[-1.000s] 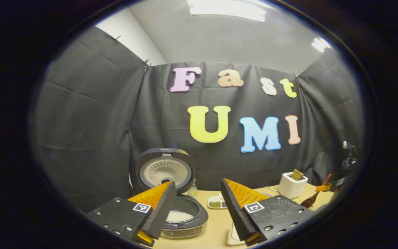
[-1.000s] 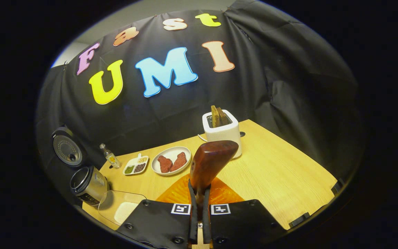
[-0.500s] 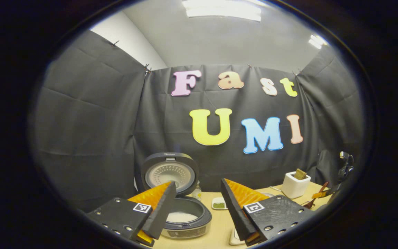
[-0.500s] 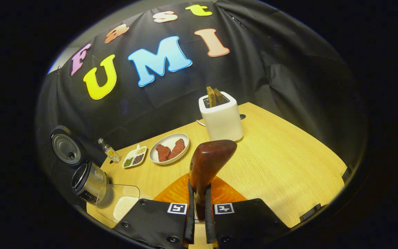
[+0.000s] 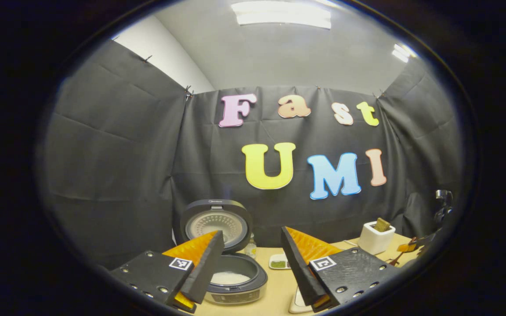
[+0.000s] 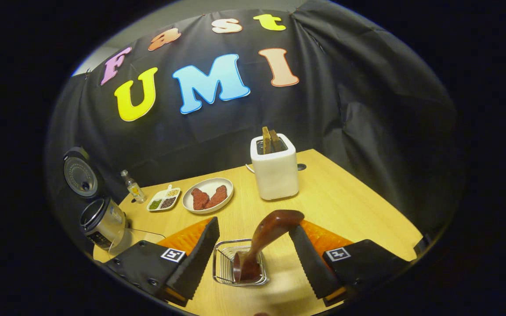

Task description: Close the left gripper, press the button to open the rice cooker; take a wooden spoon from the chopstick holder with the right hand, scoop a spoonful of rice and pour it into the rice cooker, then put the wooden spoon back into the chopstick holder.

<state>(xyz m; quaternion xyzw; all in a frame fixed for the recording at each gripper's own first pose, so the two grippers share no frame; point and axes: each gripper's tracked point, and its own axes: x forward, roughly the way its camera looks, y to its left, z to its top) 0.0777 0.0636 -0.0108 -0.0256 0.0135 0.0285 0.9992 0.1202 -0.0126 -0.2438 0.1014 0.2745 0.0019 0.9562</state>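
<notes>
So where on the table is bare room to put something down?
Free: the table right of the toaster, out to the edge. Crowded: the left, with plate, tray, bottle, cooker, and the holder with the spoon.

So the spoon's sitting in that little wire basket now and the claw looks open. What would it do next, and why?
Probably lift the right gripper straight up and away. Its fingers stand apart on either side of the wooden spoon, which leans in the chopstick holder untouched. The rice cooker is open with rice inside, so the task looks finished; only a clean retreat seems left.
</notes>
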